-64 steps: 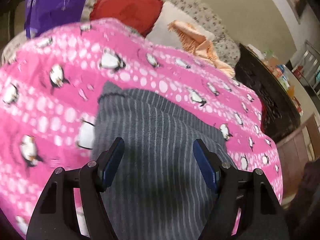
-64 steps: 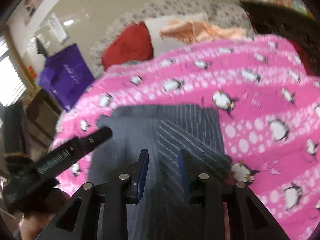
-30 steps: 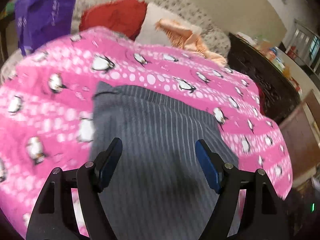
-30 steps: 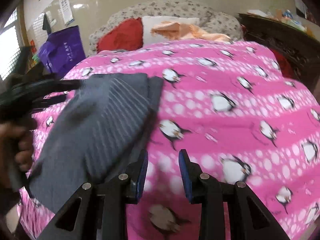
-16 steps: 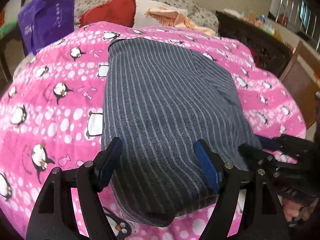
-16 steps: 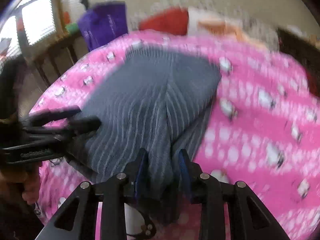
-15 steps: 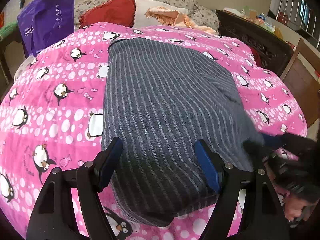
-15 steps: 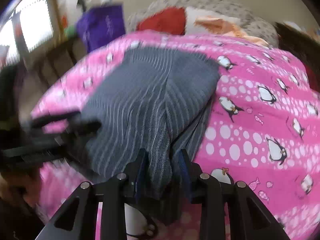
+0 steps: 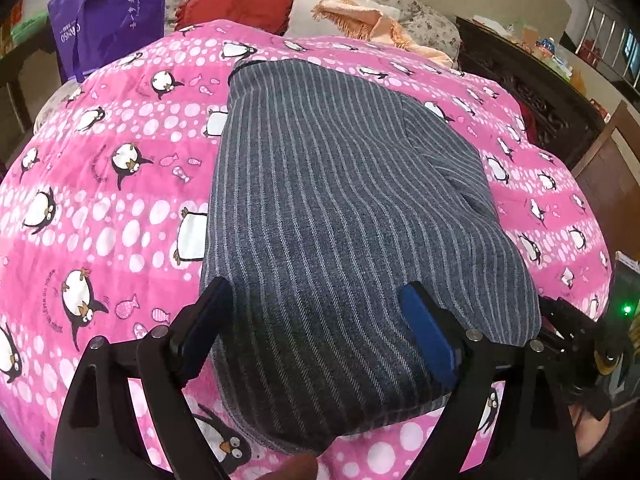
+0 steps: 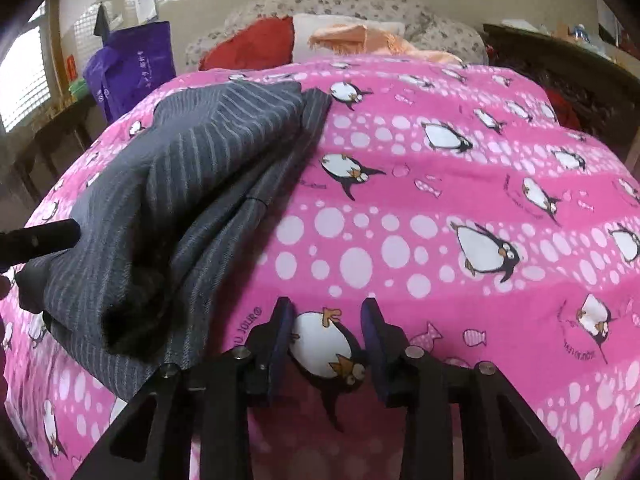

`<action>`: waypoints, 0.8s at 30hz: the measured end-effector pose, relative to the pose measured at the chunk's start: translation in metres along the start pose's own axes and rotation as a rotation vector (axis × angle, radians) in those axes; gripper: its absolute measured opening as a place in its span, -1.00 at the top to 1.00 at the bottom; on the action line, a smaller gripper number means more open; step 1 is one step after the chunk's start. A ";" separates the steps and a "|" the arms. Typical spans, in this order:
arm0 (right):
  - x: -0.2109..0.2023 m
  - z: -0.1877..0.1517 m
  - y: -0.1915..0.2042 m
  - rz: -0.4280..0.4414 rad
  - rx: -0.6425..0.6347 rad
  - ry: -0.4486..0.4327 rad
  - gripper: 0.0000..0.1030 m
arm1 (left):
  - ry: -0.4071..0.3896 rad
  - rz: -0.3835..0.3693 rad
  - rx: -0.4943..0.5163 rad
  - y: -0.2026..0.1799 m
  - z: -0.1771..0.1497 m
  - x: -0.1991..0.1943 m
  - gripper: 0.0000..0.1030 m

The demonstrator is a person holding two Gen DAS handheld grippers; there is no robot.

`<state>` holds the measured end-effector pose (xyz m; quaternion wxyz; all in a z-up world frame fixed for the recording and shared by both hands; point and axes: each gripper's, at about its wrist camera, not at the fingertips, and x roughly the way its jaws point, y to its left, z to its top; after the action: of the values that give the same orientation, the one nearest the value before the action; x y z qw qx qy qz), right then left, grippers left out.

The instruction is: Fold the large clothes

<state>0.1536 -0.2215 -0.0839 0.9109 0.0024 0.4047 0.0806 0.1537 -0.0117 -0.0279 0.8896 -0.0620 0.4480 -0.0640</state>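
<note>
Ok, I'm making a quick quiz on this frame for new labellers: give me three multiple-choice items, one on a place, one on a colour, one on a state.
1. Where does the grey striped garment lie?
A. on the pink blanket
B. on the floor
C. in the purple bag

2. What colour is the cushion at the head of the bed?
A. green
B. red
C. black

3. How does the right gripper stand?
A. shut on the garment
B. shut on the bag
C. open, holding nothing

Answers: 1 A, the garment is spread flat on the pink blanket. 2 B, the cushion beside the white pillow is red. 3 C, only blanket shows between its parted fingers, with the garment off to their left.
</note>
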 end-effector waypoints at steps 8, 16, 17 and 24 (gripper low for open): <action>-0.002 -0.003 -0.009 -0.026 0.032 -0.016 0.00 | 0.002 -0.020 -0.029 0.003 0.004 0.003 -0.84; -0.003 -0.005 -0.006 -0.035 0.027 -0.018 -0.02 | 0.011 -0.041 -0.045 0.002 0.006 0.006 -0.99; -0.003 -0.005 -0.007 -0.035 0.027 -0.018 -0.02 | 0.017 -0.027 -0.030 -0.001 0.007 0.007 -0.99; -0.012 0.003 -0.006 -0.049 0.037 0.033 -0.02 | -0.024 0.093 0.050 -0.019 0.009 -0.030 -0.99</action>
<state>0.1486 -0.2291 -0.0739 0.9055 0.0082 0.4212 0.0507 0.1416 -0.0249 0.0044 0.8982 -0.0194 0.4379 -0.0329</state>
